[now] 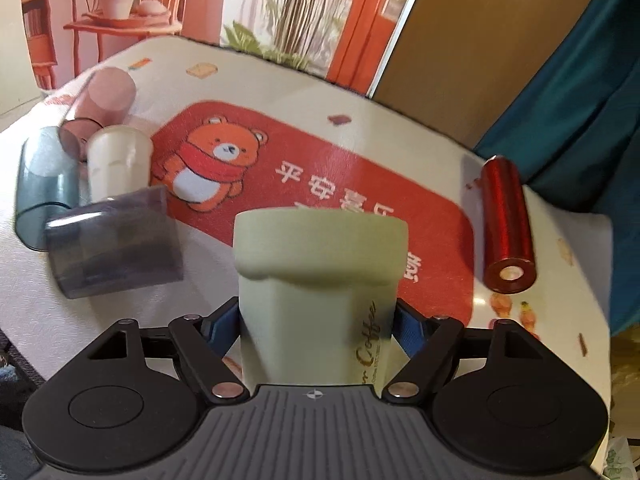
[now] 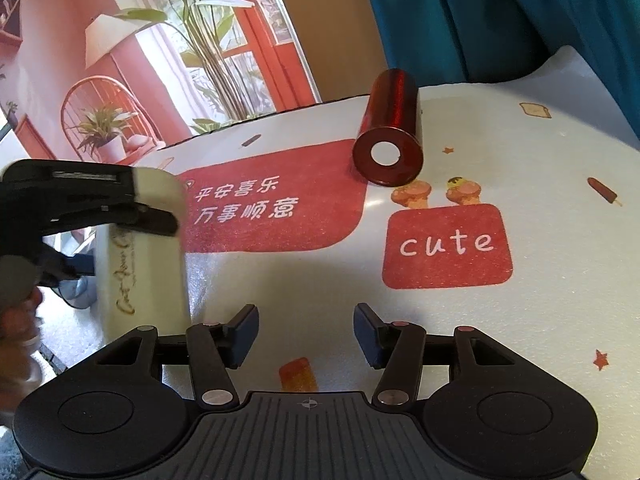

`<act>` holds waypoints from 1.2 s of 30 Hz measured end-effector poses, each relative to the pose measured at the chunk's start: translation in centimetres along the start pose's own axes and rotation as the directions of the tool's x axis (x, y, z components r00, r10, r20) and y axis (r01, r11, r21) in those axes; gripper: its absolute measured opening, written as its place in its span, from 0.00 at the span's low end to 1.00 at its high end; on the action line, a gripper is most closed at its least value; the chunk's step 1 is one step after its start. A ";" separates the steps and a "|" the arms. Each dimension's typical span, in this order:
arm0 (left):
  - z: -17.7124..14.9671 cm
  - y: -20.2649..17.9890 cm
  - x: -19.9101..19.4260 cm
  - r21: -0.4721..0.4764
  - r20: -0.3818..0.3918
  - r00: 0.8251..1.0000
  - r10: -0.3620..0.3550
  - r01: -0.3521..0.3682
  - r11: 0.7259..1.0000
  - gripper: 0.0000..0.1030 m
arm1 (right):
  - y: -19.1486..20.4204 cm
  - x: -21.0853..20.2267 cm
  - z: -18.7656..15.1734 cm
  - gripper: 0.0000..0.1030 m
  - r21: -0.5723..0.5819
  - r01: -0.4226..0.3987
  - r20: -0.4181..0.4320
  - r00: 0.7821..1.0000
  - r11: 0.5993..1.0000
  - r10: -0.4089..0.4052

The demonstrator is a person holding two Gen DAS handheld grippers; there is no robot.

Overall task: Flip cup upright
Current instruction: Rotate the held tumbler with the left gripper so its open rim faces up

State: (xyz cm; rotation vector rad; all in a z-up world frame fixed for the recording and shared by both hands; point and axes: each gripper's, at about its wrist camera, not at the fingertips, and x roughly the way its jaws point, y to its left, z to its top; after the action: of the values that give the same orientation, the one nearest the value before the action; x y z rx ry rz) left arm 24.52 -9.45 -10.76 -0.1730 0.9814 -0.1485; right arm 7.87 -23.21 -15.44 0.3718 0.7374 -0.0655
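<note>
My left gripper (image 1: pixel 318 326) is shut on a pale green coffee cup (image 1: pixel 320 272) with gold lettering, its blue pads pressing both sides below the wide band. The cup is held above the table. In the right wrist view the same cup (image 2: pixel 156 264) shows at the left, gripped by the left gripper (image 2: pixel 88 200). My right gripper (image 2: pixel 306 334) is open and empty, low over the tablecloth. A shiny red cup (image 2: pixel 390 128) lies on its side at the far right of the red mat; it also shows in the left wrist view (image 1: pixel 506 224).
At the table's left lie several cups in a cluster: a pink one (image 1: pixel 102 100), a cream one (image 1: pixel 120 164), a blue-grey clear one (image 1: pixel 42 188) and a dark grey clear one (image 1: pixel 116 244). A teal curtain (image 2: pixel 500 12) hangs behind the table's far edge.
</note>
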 end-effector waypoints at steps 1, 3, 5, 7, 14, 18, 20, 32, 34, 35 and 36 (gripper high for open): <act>-0.2 0.3 -0.7 0.000 0.019 1.000 -0.002 0.002 1.000 0.77 | 0.1 0.0 0.0 0.49 -0.003 -0.002 -0.001 1.000 1.000 0.002; -0.4 0.7 -1.5 0.008 0.051 0.999 0.009 -0.009 1.000 0.77 | 0.3 0.0 0.0 0.49 -0.011 -0.002 -0.002 1.000 1.000 0.002; -0.6 1.1 -2.2 0.022 0.075 0.997 0.029 -0.030 0.999 0.77 | 0.5 -0.1 -0.1 0.49 -0.015 -0.001 -0.002 1.000 1.000 0.001; -0.8 1.6 -2.6 0.031 0.092 0.995 0.043 -0.046 0.998 0.77 | 0.6 -0.2 -0.1 0.49 -0.017 -0.001 -0.001 1.000 1.000 0.001; -2.1 2.0 -3.7 0.038 0.129 0.991 0.035 -0.040 0.998 0.77 | 0.9 -0.3 -0.2 0.50 -0.028 0.001 -0.002 1.000 1.000 -0.001; -3.0 1.6 -4.2 0.076 0.117 0.992 0.044 -0.053 0.996 0.77 | 1.0 -0.6 -0.2 0.53 -0.032 0.003 0.001 1.000 0.999 -0.003; -3.2 1.5 -4.4 0.099 0.108 0.993 0.042 -0.053 0.994 0.77 | 1.1 -0.6 -0.2 0.54 -0.034 0.006 0.002 1.000 0.999 -0.006; -4.5 1.7 -7.2 0.140 0.107 0.994 0.028 -0.043 0.989 0.95 | 2.0 -1.9 -0.2 0.83 -0.056 0.020 0.014 1.000 0.998 -0.020; -4.6 2.3 -8.1 0.129 0.114 0.993 0.028 -0.043 0.991 0.95 | 2.2 -2.2 0.0 0.83 -0.060 0.023 0.015 1.000 0.998 -0.023; -4.7 2.5 -8.6 0.124 0.118 0.993 0.027 -0.042 0.991 0.95 | 2.3 -2.4 0.1 0.85 -0.064 0.023 0.016 1.000 0.998 -0.022; -4.8 2.8 -9.2 0.120 0.123 0.992 0.029 -0.044 0.992 0.96 | 2.5 -2.7 0.2 0.90 -0.068 0.023 0.017 1.000 0.997 -0.022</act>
State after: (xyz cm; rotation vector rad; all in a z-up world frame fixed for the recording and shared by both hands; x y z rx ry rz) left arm 15.64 -5.21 -6.52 -0.0511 0.8509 -0.1621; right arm 6.48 -21.17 -12.74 0.2973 0.7264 -0.0639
